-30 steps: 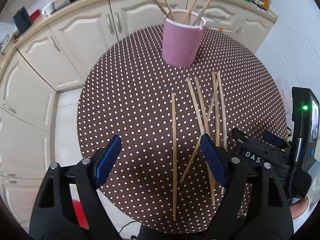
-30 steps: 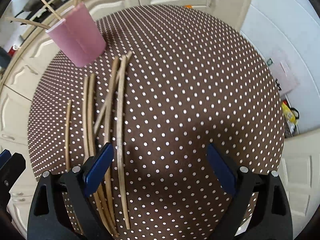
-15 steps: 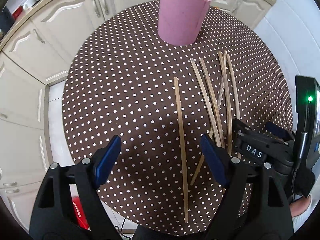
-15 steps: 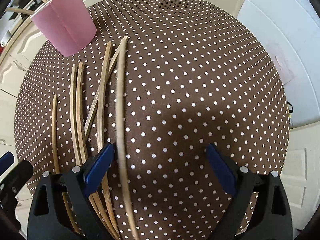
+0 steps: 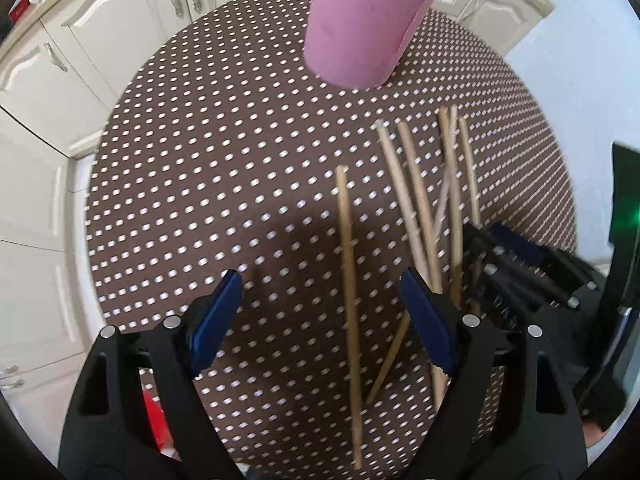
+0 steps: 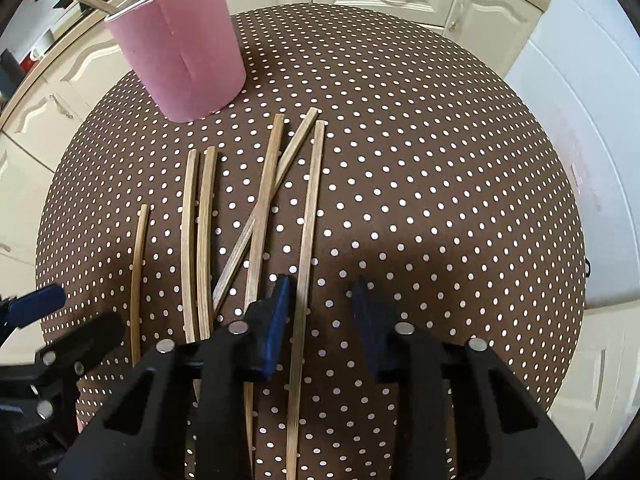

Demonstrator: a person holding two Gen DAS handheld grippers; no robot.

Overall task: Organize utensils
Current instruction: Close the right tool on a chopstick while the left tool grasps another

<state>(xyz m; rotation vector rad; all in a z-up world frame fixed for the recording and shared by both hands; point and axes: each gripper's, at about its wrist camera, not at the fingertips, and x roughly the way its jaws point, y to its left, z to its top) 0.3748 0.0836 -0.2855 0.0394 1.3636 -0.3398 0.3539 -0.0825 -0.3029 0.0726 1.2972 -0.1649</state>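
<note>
Six thin wooden sticks (image 6: 200, 240) lie near the pink paper cup (image 6: 180, 52), which holds more, on the dotted round table (image 6: 420, 160); left gripper (image 5: 320, 320) gapes; right gripper (image 6: 320, 320) is closing, one stick between its pads, unclamped.

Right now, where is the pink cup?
The pink cup stands at the table's far left in the right wrist view, just beyond the tips of the chopsticks lying flat, with more sticks in it.

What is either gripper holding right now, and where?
Nothing yet. The right gripper is closing around the rightmost chopstick near its lower end; the left gripper is open.
</note>
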